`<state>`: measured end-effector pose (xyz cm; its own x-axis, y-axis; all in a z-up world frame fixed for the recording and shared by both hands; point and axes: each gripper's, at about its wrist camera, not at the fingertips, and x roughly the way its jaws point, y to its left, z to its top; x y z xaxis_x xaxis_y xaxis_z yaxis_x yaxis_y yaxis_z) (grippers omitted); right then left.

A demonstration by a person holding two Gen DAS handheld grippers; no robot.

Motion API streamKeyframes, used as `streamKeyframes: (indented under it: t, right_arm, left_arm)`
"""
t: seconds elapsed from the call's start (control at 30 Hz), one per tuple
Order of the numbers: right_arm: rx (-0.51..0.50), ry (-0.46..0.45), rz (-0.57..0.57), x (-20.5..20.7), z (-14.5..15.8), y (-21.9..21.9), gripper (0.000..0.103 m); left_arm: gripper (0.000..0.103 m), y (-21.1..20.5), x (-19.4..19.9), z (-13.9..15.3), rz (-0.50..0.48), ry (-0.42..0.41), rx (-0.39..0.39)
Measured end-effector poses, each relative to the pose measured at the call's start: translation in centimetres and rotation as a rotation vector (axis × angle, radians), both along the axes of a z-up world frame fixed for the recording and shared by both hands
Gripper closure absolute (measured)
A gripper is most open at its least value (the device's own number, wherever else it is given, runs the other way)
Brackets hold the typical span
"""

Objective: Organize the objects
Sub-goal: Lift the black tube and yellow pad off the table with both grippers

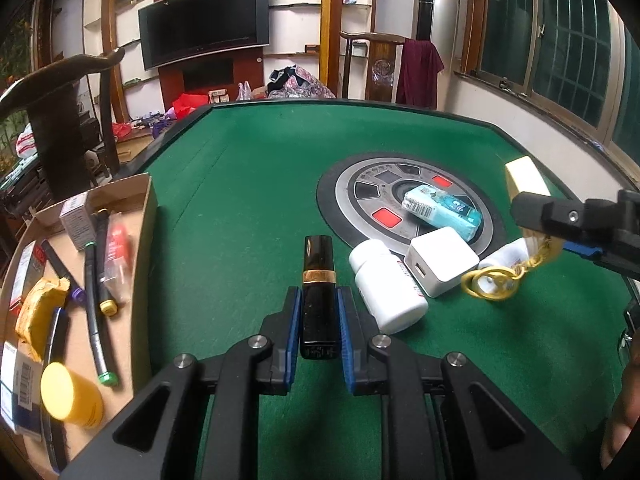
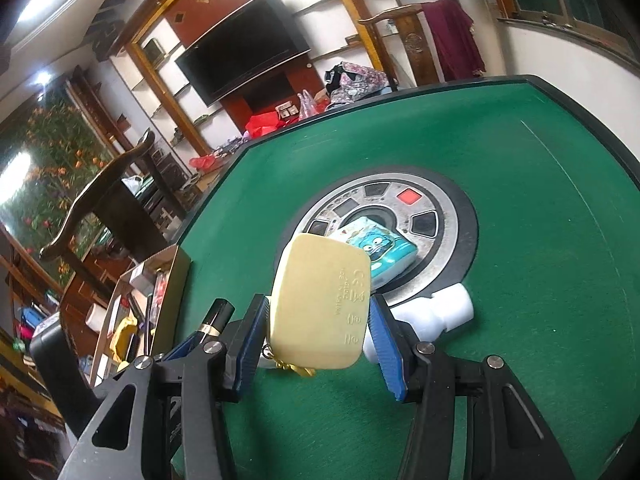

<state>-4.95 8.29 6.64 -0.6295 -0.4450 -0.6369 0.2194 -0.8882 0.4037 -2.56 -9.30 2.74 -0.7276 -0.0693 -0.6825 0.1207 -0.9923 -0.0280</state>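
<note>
While both grippers hold loads, little is safe.
Left gripper [image 1: 319,312] clamps lipstick [image 1: 317,288]; right gripper [image 2: 316,340] pinches tag [image 2: 320,304], whose chain [image 1: 496,280] may snag.

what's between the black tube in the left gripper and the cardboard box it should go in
Nothing visible. The left gripper is shut on the black tube, and only bare green table lies between it and the cardboard box to the left. The box is open-topped.
</note>
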Motion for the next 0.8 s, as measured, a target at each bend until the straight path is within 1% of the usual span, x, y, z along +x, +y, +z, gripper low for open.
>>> streamKeyframes:
  t: [0.17,0.4,0.6,0.8]
  right_arm:
    - [0.010,-0.004,-0.003,-0.1,-0.4,0.0,0.048]
    - [0.019,-0.007,-0.007,-0.1,-0.6,0.0,0.048]
    - [0.025,-0.010,-0.010,-0.1,-0.7,0.0,0.048]
    - [0.023,-0.002,-0.008,0.0,-0.5,-0.1,0.048]
  left_arm:
    - [0.086,0.2,1.3,0.2,-0.003,0.000,0.013]
    - [0.086,0.6,2.8,1.2,-0.018,0.025,0.019]
    - [0.086,0.4,3.7,1.9,-0.018,0.040,0.037]
    - [0.086,0.7,4.2,2.3,-0.020,0.048,0.039]
